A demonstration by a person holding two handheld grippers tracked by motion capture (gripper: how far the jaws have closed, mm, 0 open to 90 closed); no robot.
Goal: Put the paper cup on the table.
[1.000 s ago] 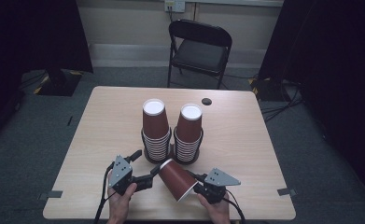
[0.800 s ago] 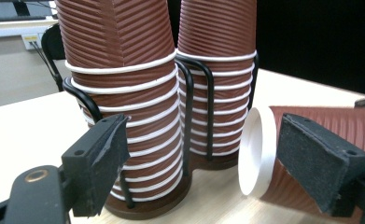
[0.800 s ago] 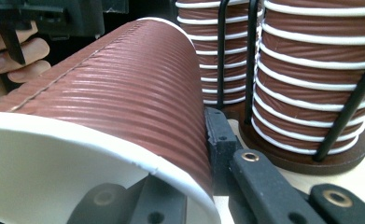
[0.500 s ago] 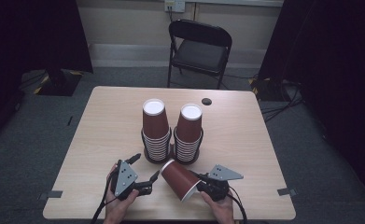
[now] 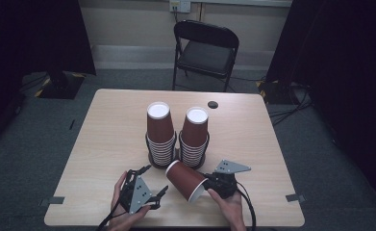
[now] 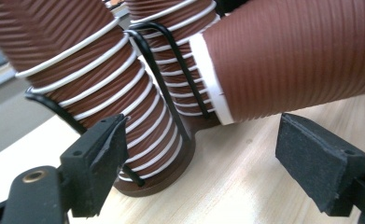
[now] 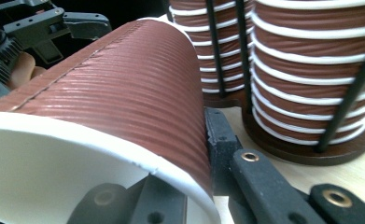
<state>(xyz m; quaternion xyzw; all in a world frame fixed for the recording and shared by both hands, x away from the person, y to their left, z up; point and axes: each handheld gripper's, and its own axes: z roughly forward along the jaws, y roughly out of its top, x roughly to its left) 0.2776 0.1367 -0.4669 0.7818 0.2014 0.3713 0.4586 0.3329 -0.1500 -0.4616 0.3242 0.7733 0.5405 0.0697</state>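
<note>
A ribbed brown paper cup [image 5: 184,179] lies on its side just above the table. My right gripper [image 5: 208,185] is shut on its rim; one jaw sits inside the white mouth and the other outside on the wall [image 7: 124,98]. The cup's base end [image 6: 301,56] points toward my left gripper [image 5: 154,179]. That gripper's jaws have just been closing a little but stand open, with nothing between the pads [image 6: 101,154]. Behind stand two stacks of upturned brown cups, the left stack [image 5: 159,134] and the right stack [image 5: 194,137], each in a black wire holder on a round base [image 6: 171,172].
The wooden table [image 5: 104,139] has bare room left and right of the stacks. A small black disc [image 5: 213,104] lies near the far edge. A black folding chair [image 5: 207,48] stands beyond the table. Both hands are close to the near edge.
The right gripper has raised the cup slightly and brought it nearer the stacks. The left gripper has turned in the hand and drifted a little toward the near edge.
</note>
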